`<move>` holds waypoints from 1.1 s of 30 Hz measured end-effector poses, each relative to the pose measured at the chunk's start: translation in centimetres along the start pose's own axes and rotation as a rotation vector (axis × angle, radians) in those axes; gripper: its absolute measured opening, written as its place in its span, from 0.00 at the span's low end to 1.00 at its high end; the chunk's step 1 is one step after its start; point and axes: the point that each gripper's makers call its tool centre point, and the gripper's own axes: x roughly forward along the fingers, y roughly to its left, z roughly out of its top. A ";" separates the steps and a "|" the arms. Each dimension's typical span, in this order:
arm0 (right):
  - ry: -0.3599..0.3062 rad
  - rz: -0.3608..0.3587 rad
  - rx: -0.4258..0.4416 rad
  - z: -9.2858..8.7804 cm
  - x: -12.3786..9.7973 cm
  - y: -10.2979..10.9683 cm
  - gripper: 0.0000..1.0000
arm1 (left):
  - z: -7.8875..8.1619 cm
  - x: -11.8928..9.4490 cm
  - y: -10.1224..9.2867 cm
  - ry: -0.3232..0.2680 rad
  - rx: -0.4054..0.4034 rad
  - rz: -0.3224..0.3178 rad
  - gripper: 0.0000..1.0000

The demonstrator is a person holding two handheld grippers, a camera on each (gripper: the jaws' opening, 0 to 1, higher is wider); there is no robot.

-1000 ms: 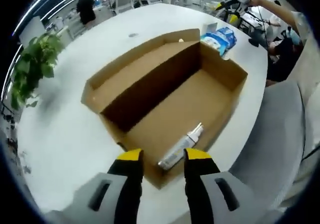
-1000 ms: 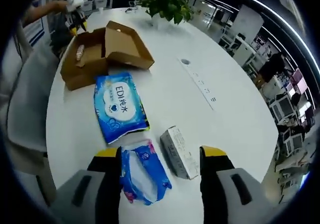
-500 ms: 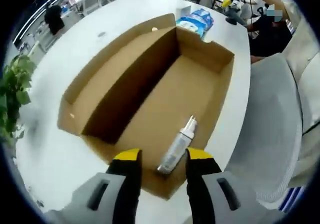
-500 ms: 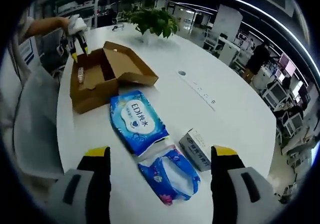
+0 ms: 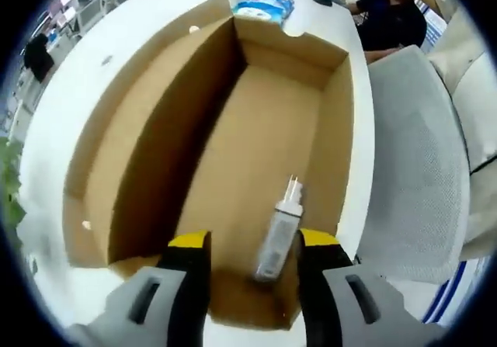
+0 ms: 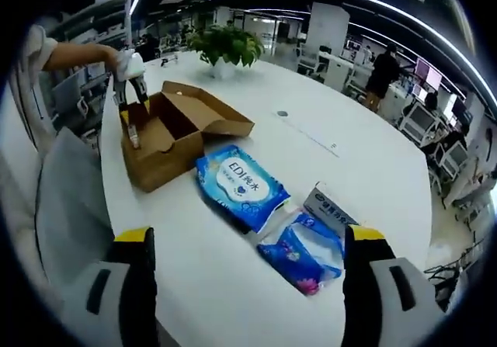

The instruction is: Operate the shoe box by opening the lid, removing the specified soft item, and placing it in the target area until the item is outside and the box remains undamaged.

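Shoe box (image 5: 233, 153) open; blurred bottle (image 5: 278, 237), possibly touching wall.

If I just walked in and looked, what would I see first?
A big open cardboard box on a white table, with a small spray bottle lying inside it, just ahead of the left gripper with its yellow tips. Near the box lie blue wipe packs, and a green plant stands further back.

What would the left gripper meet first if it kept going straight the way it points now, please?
Most likely the spray bottle lying in the open shoe box; it sits right between the left gripper's open jaws, though depth is unclear.
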 end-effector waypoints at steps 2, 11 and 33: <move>-0.002 -0.001 0.015 -0.2 -0.2 0.6 0.96 | 0.1 0.4 -0.1 0.015 0.027 -0.010 0.44; -0.025 0.010 0.056 -0.5 -0.7 3.3 0.96 | 0.0 2.1 0.1 0.067 0.135 -0.055 0.45; -0.027 -0.008 0.132 -2.0 -0.5 4.6 0.96 | 0.5 3.5 0.9 0.064 0.226 -0.076 0.40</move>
